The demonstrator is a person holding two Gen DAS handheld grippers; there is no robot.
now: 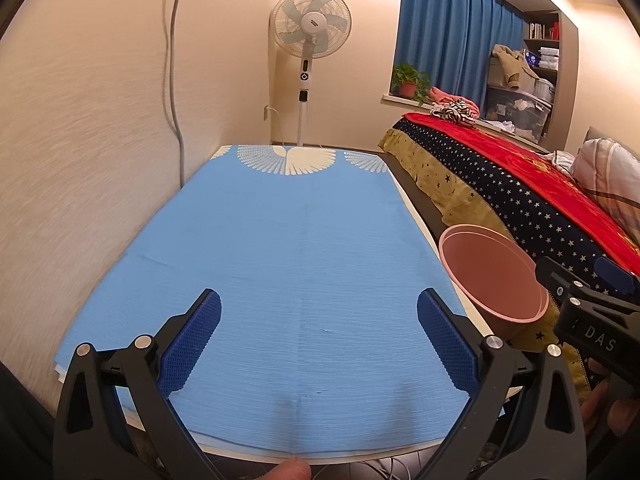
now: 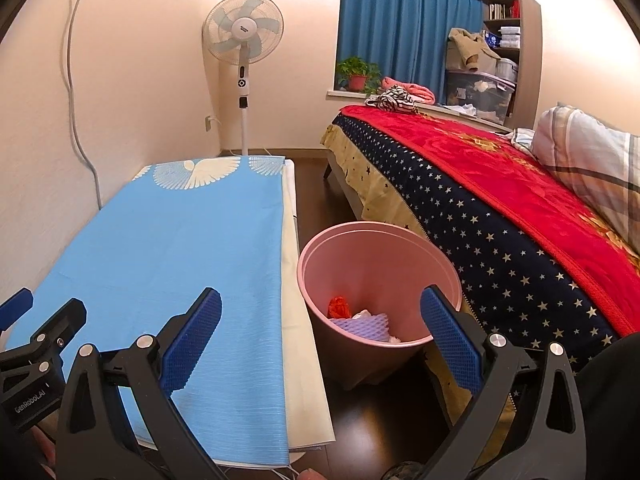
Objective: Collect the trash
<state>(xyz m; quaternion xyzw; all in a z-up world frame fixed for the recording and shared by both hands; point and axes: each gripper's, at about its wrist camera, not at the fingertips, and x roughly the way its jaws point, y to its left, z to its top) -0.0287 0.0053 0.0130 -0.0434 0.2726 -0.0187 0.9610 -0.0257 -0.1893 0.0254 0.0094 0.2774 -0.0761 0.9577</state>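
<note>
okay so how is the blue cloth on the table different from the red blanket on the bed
The blue cloth is pale sky blue with white bird-and-fan prints at its far end; the red blanket is deep red with a gold floral pattern. The blue cloth lies flat and smooth on the table; the red blanket looks thicker and plusher, lying over a navy star-print cover on the bed. Both are spread out lengthwise as top layers.

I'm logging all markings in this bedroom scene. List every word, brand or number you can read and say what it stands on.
"DAS": white letters on the black body of the right gripper, cut off at the edge of the left wrist view.
"GenRobot.AI": white print on the black body of the left gripper, in the right wrist view.
Fan hub badge: too small to read.
Shelf books and boxes: too blurred to read.
</note>
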